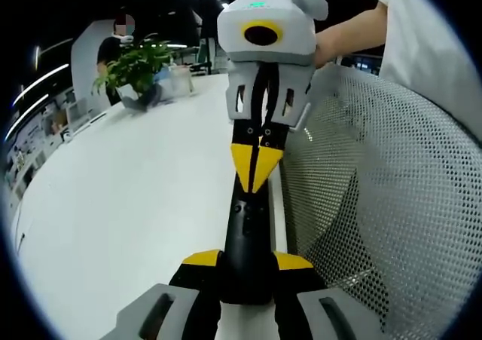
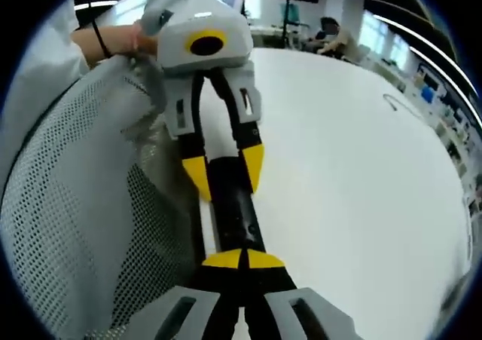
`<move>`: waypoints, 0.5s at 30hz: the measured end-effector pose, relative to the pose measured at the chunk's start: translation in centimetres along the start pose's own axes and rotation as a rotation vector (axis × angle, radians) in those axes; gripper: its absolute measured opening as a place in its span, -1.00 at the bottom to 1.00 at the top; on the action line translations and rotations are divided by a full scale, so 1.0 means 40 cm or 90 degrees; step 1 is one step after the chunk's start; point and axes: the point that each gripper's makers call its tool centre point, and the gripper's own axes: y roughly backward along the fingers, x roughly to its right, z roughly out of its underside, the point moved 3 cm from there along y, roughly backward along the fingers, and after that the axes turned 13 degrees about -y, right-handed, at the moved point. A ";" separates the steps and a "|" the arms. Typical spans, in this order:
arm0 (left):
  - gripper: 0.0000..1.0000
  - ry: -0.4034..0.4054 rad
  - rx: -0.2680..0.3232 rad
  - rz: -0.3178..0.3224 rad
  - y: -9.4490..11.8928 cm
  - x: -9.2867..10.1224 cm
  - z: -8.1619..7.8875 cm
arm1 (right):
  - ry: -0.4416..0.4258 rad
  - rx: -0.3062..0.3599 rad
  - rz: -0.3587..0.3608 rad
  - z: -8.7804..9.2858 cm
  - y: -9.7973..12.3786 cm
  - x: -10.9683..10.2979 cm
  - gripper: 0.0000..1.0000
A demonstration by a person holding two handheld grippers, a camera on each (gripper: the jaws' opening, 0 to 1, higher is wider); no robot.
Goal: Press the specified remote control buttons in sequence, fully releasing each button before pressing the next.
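A slim black remote control sticks out over the edge of the white table. My left gripper is shut on its near end, with one yellow fingertip on each side. My right gripper comes in from the far side with its yellow tips pinched together and pointing down onto the remote's far half. In the right gripper view, my right gripper is shut with its tips meeting over the remote. Beyond it, the left gripper clamps the remote's other end.
A grey mesh chair back stands close beside the remote, also seen as the chair back. A potted plant sits at the table's far end. A person's forearm reaches in behind the right gripper. Open table surface lies to the side.
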 end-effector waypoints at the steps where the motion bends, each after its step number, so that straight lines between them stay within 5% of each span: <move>1: -0.51 0.000 0.000 0.000 0.000 0.000 0.000 | -0.006 0.003 0.003 0.002 0.001 0.003 -1.00; 8: -0.51 0.000 0.000 -0.001 0.000 0.001 0.000 | -0.189 0.108 -0.042 0.002 0.004 0.011 -1.00; 15: -0.51 0.000 -0.001 -0.001 0.000 0.001 0.000 | -0.134 0.083 -0.023 -0.005 -0.001 0.004 -1.00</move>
